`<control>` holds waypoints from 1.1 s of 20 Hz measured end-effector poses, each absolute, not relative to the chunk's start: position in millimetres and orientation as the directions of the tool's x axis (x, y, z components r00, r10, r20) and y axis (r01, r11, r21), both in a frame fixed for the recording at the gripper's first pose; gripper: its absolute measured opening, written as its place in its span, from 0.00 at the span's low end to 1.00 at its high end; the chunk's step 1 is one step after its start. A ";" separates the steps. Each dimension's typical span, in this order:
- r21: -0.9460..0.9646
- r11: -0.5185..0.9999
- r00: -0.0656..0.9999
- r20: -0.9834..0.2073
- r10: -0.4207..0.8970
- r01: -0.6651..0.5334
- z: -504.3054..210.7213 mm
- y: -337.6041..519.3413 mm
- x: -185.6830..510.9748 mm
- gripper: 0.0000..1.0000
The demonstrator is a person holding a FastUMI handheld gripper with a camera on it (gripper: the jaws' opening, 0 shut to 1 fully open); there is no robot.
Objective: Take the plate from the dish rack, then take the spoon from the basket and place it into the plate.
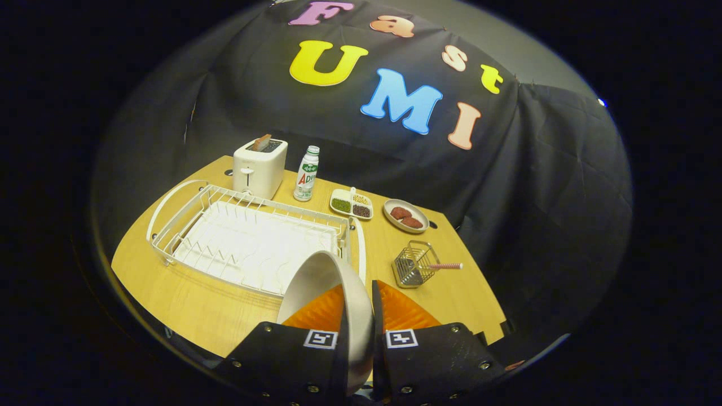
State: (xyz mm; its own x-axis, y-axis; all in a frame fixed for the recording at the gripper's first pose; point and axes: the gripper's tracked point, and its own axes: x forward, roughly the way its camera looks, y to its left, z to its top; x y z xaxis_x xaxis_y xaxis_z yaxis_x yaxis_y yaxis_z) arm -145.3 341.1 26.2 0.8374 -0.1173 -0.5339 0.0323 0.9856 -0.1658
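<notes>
My gripper point(359, 316) is shut on the rim of a pale plate point(321, 282), which stands on edge between the fingers, lifted above the table. The white wire dish rack point(248, 242) lies just beyond and to the left of the plate, with nothing in its slots. To the right of the fingers stands a small wire basket point(413, 265); a spoon with a pink striped handle point(445, 266) sticks out of it toward the right.
At the back of the wooden table point(186, 304) stand a white toaster point(259, 168), a bottle point(307, 173), a divided snack tray point(351, 204) and a small dish of reddish pieces point(406, 216). Bare wood lies in front of the rack and around the basket.
</notes>
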 end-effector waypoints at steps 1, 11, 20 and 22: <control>-0.128 0.992 0.831 -0.550 -0.088 0.020 16.7 340.5 -148.0 0.17; 0.154 0.987 0.760 -0.636 0.132 -0.043 -49.4 343.8 -157.8 0.18; 0.290 0.957 0.714 -0.672 0.198 0.008 -99.9 332.0 -157.7 0.21; 0.289 0.957 0.703 -0.686 0.188 0.026 -110.5 325.4 -159.9 0.21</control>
